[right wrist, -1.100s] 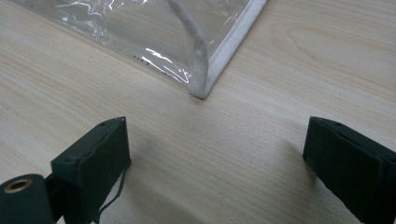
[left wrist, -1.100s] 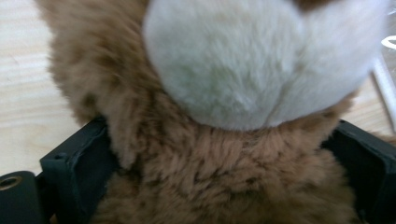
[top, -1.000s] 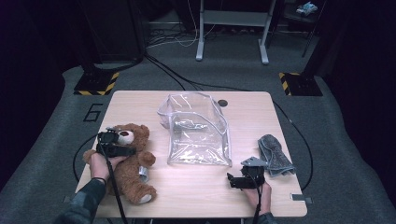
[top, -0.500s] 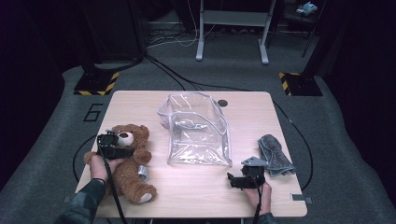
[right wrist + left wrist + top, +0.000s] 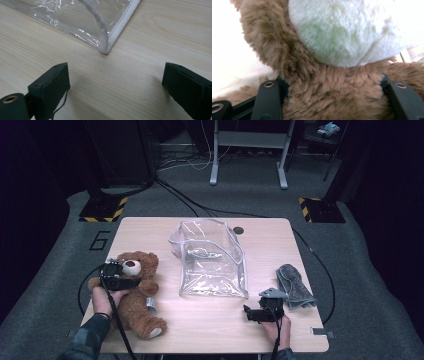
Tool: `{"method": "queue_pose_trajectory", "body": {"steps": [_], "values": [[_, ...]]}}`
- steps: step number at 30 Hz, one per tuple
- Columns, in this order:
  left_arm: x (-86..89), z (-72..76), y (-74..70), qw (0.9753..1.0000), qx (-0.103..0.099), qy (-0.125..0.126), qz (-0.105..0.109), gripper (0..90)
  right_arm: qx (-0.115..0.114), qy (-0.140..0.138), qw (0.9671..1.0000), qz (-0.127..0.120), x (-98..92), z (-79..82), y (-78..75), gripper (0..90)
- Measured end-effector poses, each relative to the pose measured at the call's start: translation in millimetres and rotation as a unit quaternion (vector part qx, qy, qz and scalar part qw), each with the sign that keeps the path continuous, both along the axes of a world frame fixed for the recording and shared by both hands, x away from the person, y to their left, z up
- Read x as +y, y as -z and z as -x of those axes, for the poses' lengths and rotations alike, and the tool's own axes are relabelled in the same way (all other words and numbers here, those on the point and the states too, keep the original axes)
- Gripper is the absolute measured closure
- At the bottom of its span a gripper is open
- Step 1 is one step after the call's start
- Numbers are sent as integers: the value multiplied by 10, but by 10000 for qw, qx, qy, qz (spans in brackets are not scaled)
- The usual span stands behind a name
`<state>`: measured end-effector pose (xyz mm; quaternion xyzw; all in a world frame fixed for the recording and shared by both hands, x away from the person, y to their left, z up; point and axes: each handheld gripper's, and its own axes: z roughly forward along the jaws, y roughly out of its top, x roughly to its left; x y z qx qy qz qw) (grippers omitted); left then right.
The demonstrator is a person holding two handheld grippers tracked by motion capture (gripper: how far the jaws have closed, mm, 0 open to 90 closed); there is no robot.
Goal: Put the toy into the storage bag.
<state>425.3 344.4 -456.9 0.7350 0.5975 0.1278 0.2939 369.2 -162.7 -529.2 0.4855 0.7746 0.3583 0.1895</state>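
On the bench: teddy bear at the left near edge, lying along it, head toward the far side. Clear bag in the middle, just right of the bear. Folded cloth at the right side, well apart from the bag. Left gripper across the bear's neck, jaws on either side of it. Right gripper near the front edge, between bag corner and cloth, jaws pointing toward the bag's near corner.
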Motion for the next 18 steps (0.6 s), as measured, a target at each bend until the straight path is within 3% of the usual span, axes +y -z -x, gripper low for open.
{"method": "queue_pose_trajectory", "body": {"steps": [4, 8, 10, 11, 14, 18], "values": [[1, 35, -59, 9999, -144, 46, 44, 436, 7, 17, 10000, -1, 0, 2, 0, 68], [12, 70, -163, 9990, -430, 106, 88, 450, 10, 12, 10000, -14, 2, 3, 0, 68], [-7, 93, -235, 9978, -638, 43, 173, 455, 7, 8, 10000, -47, -2, 2, 1, 71], [-2, 105, -280, 9978, -634, 107, 156, 458, 6, -15, 10000, -6, -11, 1, 0, 70], [-24, 116, -372, 9955, -915, 47, 242, 466, 13, 1, 10000, -39, -3, 2, 0, 70], [-19, 127, -463, 9932, -1132, 32, 281, 476, -1, -12, 10000, 2, -9, 0, 2, 70]]}}
